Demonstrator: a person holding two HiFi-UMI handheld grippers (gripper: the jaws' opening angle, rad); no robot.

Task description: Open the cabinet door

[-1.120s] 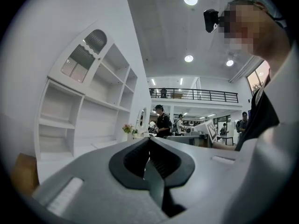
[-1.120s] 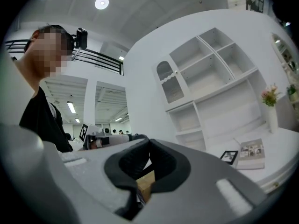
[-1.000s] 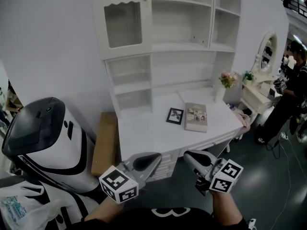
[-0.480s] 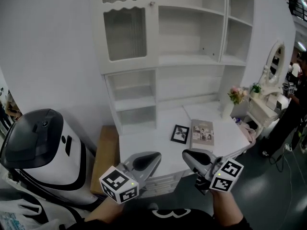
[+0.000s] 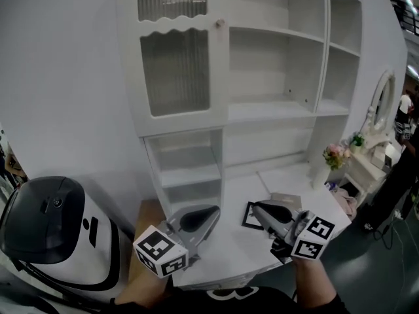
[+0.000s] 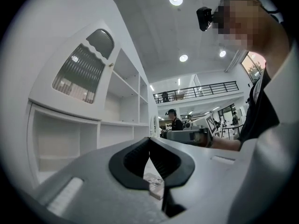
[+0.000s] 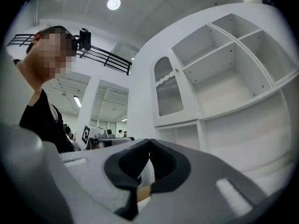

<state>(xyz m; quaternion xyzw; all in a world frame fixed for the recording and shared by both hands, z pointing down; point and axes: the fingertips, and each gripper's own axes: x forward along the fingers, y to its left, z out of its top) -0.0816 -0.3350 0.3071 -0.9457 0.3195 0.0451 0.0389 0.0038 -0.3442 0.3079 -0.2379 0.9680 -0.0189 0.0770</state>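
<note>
Between the left gripper's (image 6: 149, 141) jaws nothing is held; the dark pads meet at their tips (only a small hollow shows behind them); the right gripper (image 7: 149, 142) is likewise closed on nothing. Both hover side by side, apart from each other, over the near edge of the desk (image 5: 222, 244), pointing toward the shelves (image 5: 275, 77) that rise from its back; a hand (image 5: 308, 277) shows behind the right gripper's marker cube. A frame (image 5: 249, 216) lies flat on the desk just beside the right gripper's tip. The cabinet door (image 5: 175, 70) sits at the upper left of the shelves, ribbed glass in a white surround with a scalloped rail across it; it is closed, its knob (image 5: 220, 23) at the right edge near the top, well above both grippers and touched by neither. Flowers (image 5: 334, 154) stand at the desk's right end; a white-and-black machine (image 5: 49, 224) stands left of the desk; a mirror (image 5: 382, 103) stands far right.
</note>
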